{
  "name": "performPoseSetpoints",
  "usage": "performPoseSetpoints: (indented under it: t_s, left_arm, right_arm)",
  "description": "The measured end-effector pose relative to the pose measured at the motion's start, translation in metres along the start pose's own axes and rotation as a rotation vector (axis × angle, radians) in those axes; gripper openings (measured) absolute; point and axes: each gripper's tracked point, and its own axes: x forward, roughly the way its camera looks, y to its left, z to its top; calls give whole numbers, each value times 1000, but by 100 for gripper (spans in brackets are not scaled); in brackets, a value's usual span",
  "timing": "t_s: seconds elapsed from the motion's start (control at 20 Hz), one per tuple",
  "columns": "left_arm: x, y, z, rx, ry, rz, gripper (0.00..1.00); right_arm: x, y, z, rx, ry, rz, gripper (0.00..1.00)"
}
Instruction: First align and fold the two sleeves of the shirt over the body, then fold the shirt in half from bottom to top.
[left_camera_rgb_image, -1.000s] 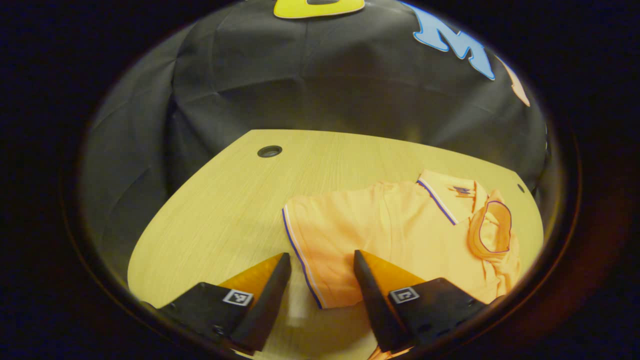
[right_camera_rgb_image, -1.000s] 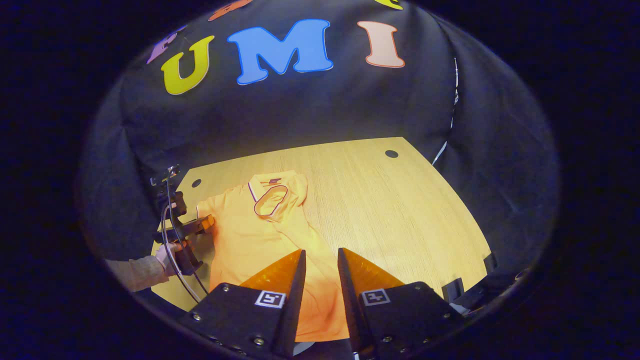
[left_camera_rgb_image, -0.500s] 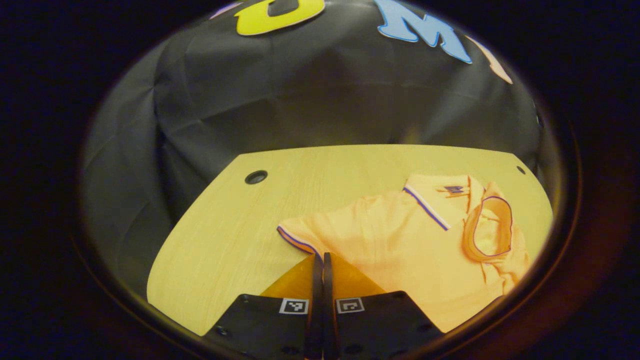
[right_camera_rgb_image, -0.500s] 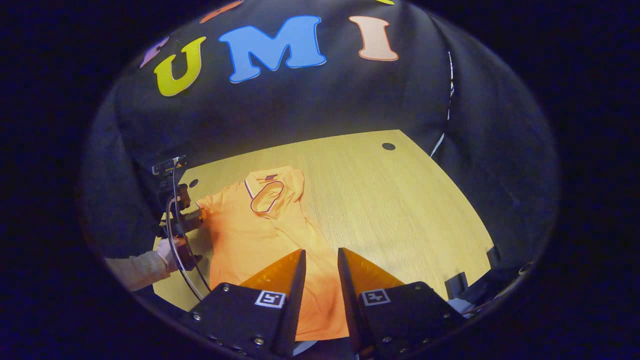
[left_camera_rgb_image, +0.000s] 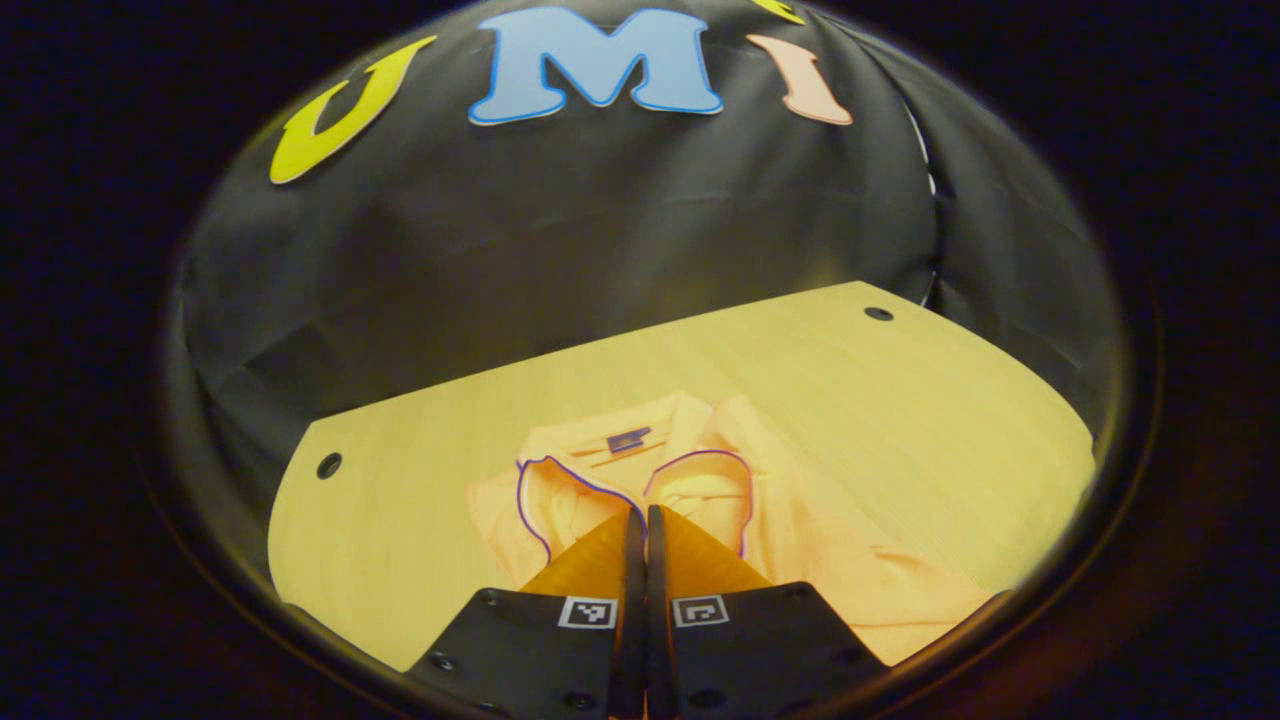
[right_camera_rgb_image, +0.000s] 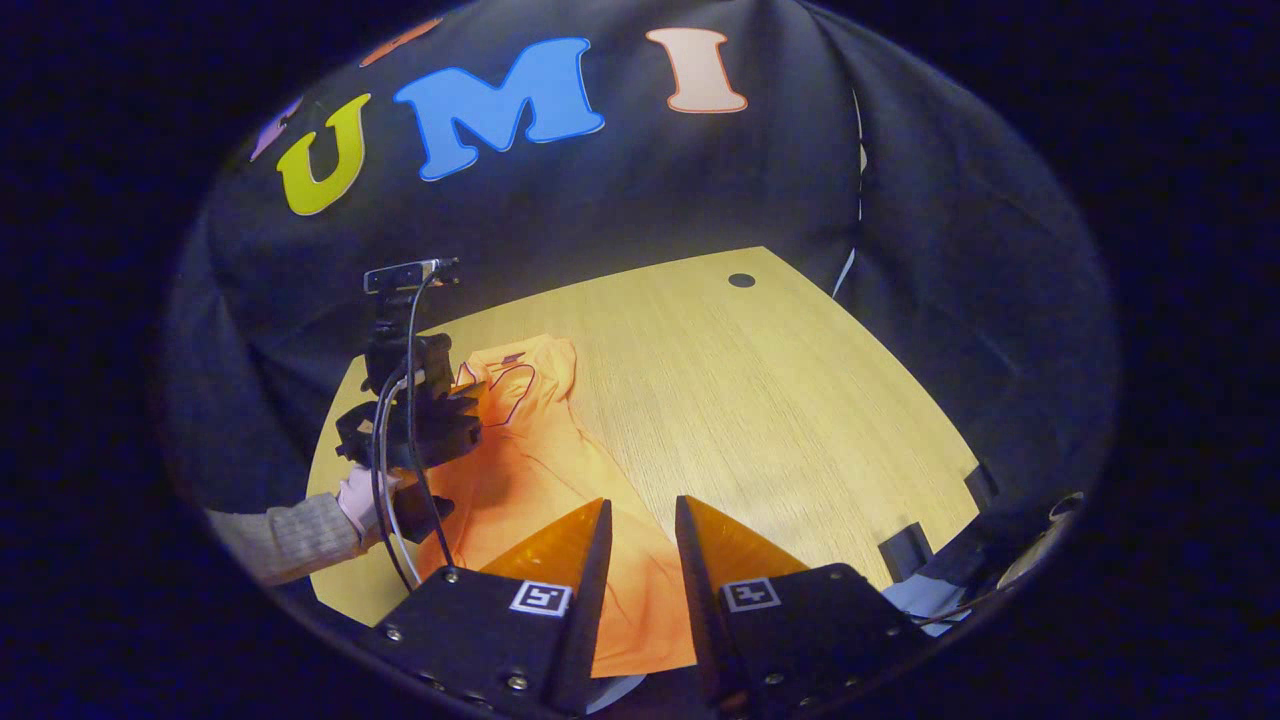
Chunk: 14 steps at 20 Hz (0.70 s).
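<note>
The left gripper, clenched apparently on sleeve fabric, hovers over the orange polo shirt; the right gripper is parted.

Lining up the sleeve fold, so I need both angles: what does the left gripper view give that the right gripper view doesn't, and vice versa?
Left gripper view: the left gripper shut on a purple-trimmed sleeve cuff by the collar label. Right gripper view: the open right gripper over the lower part of the orange shirt, plus the hand holding the left gripper. Both: the shirt on the wooden table.
</note>
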Motion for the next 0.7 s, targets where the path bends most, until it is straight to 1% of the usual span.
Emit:
performPoseSetpoints:
  t_s: [0.05, 0.1, 0.15, 0.2, 0.25, 0.3, 0.35, 0.4, 0.45, 0.5, 0.55, 0.6, 0.65, 0.7]
  left_arm:
    - [-5, -23, 0, -7, 9, -57, 22]
    - [-9, -23, -2, -31, 11, -71, 36]
    - [-14, -23, -2, -43, 13, -72, 41]
    - [-22, -21, -1, -58, 13, -71, 47]
    - [-40, -11, -3, -64, 7, -55, 55]
    - [-49, -5, -5, -66, 6, -53, 60]
    - [-60, 2, -10, -66, 9, -46, 67]
    - [-71, 9, -17, -69, 16, -39, 67]
    - [-85, 15, -25, -72, 26, -31, 76]
    - [-98, 23, -36, -75, 38, -19, 78]
    - [-125, 33, -58, -73, 62, -2, 89]
    - [-142, 37, -73, -67, 77, 6, 100]
    - [-158, 41, -88, -60, 92, 16, 100]
    - [-175, 43, -103, -57, 112, 25, 100]
  right_arm:
    - [1, -4, -2, 8, 5, 0, 41]
    - [4, -7, -6, 8, 11, -1, 41]
    - [7, -8, -7, 7, 13, -1, 41]
    - [10, -12, -13, 5, 21, 2, 36]
    - [13, -15, -18, -1, 31, 5, 41]
    - [16, -17, -23, -10, 44, 9, 36]
    - [22, -20, -29, -23, 60, 14, 41]
    - [26, -22, -37, -40, 81, 21, 41]
    - [31, -23, -42, -60, 103, 27, 41]
    - [36, -22, -52, -85, 130, 37, 41]
    - [43, -21, -65, -110, 167, 61, 41]
    - [46, -22, -73, -129, 191, 72, 47]
    - [49, -25, -81, -157, 212, 73, 59]
    - [52, -26, -89, -184, 231, 76, 60]
